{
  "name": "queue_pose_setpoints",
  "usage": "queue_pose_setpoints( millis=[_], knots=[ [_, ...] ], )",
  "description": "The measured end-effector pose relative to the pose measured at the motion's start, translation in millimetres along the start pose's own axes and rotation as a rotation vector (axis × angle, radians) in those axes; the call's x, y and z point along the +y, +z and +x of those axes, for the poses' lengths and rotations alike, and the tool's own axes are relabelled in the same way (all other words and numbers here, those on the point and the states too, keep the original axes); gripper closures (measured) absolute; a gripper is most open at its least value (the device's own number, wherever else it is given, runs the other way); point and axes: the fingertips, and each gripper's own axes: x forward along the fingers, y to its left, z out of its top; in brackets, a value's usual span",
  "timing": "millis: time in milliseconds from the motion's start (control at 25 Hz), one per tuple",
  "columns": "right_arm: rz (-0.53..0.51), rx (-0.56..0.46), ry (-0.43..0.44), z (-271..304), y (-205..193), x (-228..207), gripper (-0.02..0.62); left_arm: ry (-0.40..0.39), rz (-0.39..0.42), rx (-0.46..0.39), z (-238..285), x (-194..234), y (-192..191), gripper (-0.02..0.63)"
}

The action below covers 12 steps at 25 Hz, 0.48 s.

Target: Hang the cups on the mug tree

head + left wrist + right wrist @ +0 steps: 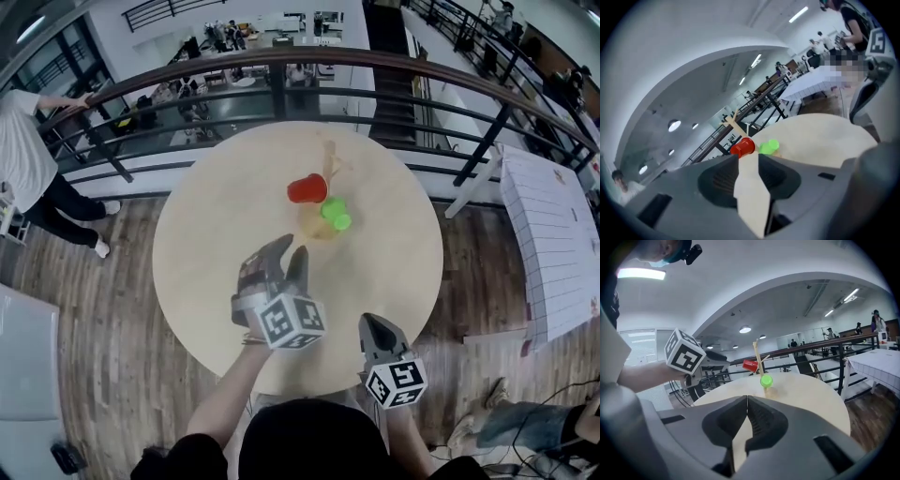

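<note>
No text can be read anywhere. The white sheet (548, 246) bears a printed grid, too small to make out.

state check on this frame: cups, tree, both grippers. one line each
red cup: hung on the mug tree, lying sideways, clear of the table.
green cup: hung lower on the same tree, also sideways.
mug tree: upright on the table, two cups on it.
left gripper: jaws apart, nothing between them.
right gripper: jaws together, empty.
</note>
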Motion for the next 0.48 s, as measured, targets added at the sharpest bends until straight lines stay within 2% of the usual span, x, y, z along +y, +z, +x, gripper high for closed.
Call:
queue_pose_setpoints(
  millis=[80,320,480],
  knots=[
    [-0.009,-0.024,0.005,-3,10,14,0.584,-0.009,-0.117,0.0,-22,-2,-17,0.509],
    [-0.023,-0.075,0.03,9,32,22,0.584,-0.023,-0.47,-0.022,-44,-12,-45,0.563],
    [-0.035,-0.09,0.049,10,40,34,0.586,-0.043,-0.617,-0.091,-59,-10,-54,0.587]
  ],
)
